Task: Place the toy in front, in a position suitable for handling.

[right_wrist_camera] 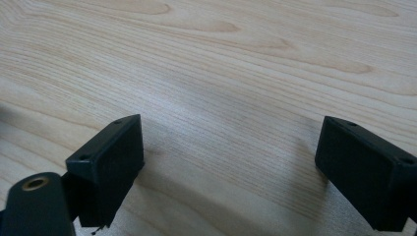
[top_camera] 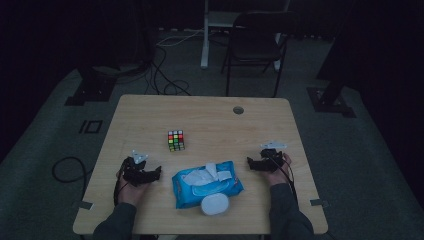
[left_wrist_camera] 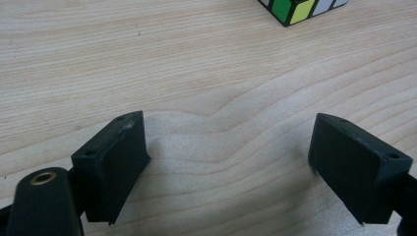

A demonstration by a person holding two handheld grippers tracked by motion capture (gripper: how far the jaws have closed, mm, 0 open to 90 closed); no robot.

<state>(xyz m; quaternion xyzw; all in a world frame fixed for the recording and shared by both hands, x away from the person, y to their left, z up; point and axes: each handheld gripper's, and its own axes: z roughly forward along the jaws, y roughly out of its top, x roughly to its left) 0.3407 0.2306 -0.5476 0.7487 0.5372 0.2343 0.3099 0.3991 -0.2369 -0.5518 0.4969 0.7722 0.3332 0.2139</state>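
A blue pack of wet wipes (top_camera: 206, 186) lies near the table's front edge, its white lid (top_camera: 215, 204) flipped open toward me and a wipe sticking out of the top. A colourful puzzle cube (top_camera: 175, 140) stands behind it; its corner (left_wrist_camera: 302, 10) peeks into the left gripper view. My left gripper (top_camera: 151, 176) rests on the table left of the pack, open, with bare wood between its jaws (left_wrist_camera: 228, 155). My right gripper (top_camera: 253, 164) rests right of the pack, open as well, over bare wood (right_wrist_camera: 228, 162).
The light wooden table (top_camera: 210, 120) has a round cable hole (top_camera: 238, 110) at the back right. A dark chair (top_camera: 257, 45) and a white desk leg (top_camera: 204, 35) stand beyond it on the carpet, with cables on the floor.
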